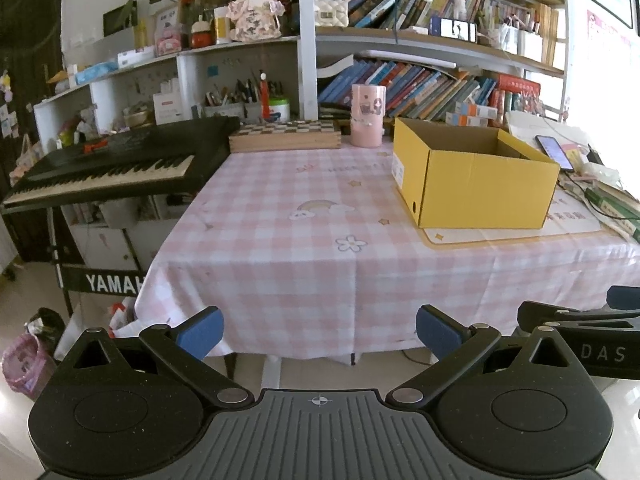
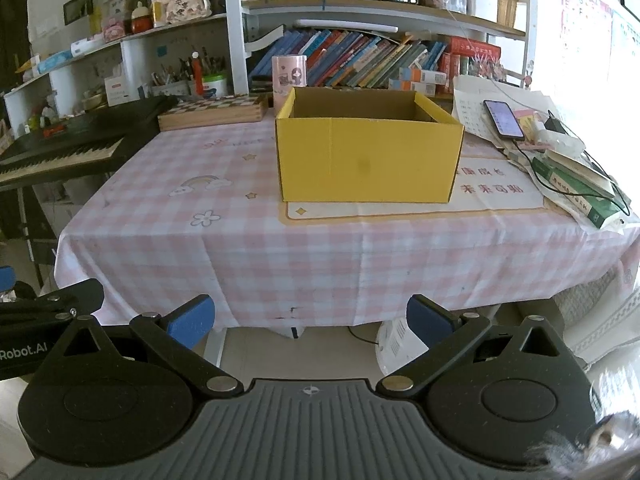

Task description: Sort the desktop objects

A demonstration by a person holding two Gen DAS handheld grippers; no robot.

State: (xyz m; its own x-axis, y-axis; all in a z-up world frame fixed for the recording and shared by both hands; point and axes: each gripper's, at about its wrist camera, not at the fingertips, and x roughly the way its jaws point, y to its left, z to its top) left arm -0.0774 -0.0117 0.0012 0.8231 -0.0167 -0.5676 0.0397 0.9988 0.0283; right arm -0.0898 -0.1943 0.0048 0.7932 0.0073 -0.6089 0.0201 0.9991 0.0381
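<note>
An open yellow cardboard box (image 1: 476,178) stands on the table with the pink checked cloth (image 1: 280,216); it also shows in the right wrist view (image 2: 368,164), centre, and its inside looks empty as far as I can see. My left gripper (image 1: 319,336) is open and empty, held off the table's near edge. My right gripper (image 2: 311,322) is open and empty, also in front of the near edge, and part of it shows at the right of the left wrist view (image 1: 580,320).
A pink cylinder holder (image 1: 367,115) and a chessboard box (image 1: 285,135) sit at the table's back. A phone (image 2: 503,119), cables and stacked books (image 2: 576,184) lie at the right. A black keyboard (image 1: 108,168) stands left of the table. Bookshelves fill the back wall.
</note>
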